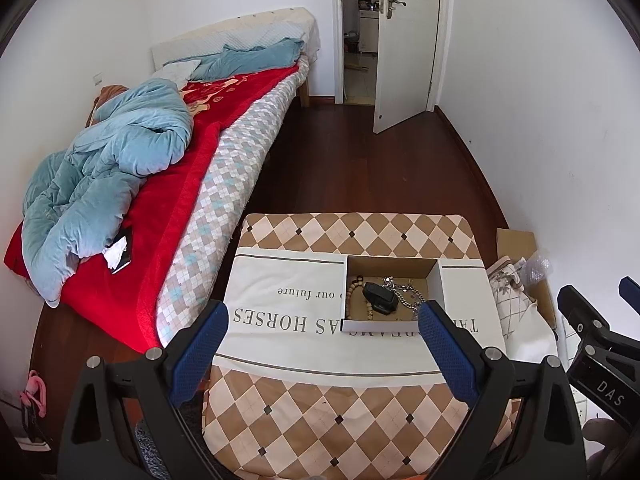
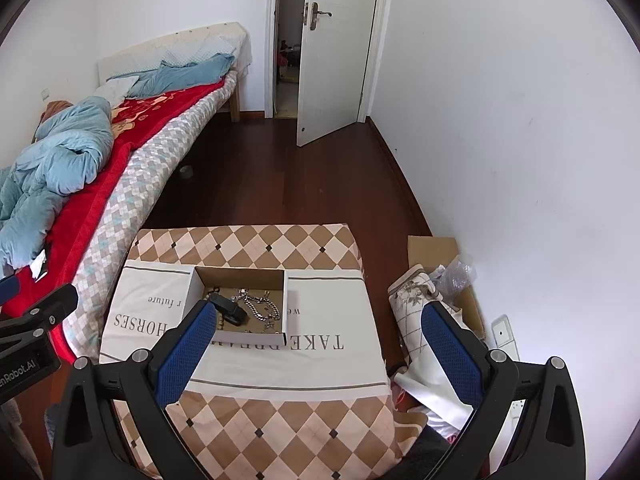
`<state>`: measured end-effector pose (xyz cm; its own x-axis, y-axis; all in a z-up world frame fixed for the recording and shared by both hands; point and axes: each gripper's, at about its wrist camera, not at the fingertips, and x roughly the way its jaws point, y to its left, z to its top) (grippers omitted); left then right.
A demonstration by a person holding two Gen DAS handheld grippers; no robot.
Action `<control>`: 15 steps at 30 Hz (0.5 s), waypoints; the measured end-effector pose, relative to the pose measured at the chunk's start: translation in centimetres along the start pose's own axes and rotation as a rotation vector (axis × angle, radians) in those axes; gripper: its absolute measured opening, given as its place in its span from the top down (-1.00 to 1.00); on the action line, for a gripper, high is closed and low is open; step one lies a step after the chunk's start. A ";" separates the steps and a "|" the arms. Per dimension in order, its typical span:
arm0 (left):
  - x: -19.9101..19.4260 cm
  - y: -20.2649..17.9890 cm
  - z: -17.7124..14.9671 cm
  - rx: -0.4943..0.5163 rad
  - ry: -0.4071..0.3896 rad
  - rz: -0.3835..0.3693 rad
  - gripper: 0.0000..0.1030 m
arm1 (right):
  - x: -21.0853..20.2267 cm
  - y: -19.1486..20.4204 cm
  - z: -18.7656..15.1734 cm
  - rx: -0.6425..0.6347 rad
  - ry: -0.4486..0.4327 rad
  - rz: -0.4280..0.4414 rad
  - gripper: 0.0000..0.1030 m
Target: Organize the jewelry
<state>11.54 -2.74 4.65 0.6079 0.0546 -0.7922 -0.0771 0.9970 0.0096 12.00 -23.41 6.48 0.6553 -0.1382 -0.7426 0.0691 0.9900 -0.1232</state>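
The left gripper (image 1: 322,322) was held with its jaws spread wide, nothing gripped between the blue fingertips (image 1: 208,330). It was angled forward and downward. The right gripper (image 2: 316,326) was likewise held wide apart and empty, its blue fingertips (image 2: 438,326) pointed forward and down at much the same tilt. The two were kept side by side and apart: in the left wrist view the right gripper (image 1: 592,320) was seen at the right edge, and in the right wrist view the left gripper (image 2: 36,308) at the left edge.
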 end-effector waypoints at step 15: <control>-0.2 0.0 -0.2 0.009 0.001 0.006 -0.89 | -0.3 0.3 -0.3 -0.009 0.003 0.020 -1.00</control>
<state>11.27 -2.73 4.64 0.6064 0.0602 -0.7929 -0.0731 0.9971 0.0198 11.58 -23.10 6.45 0.6545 -0.1189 -0.7466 0.0492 0.9922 -0.1148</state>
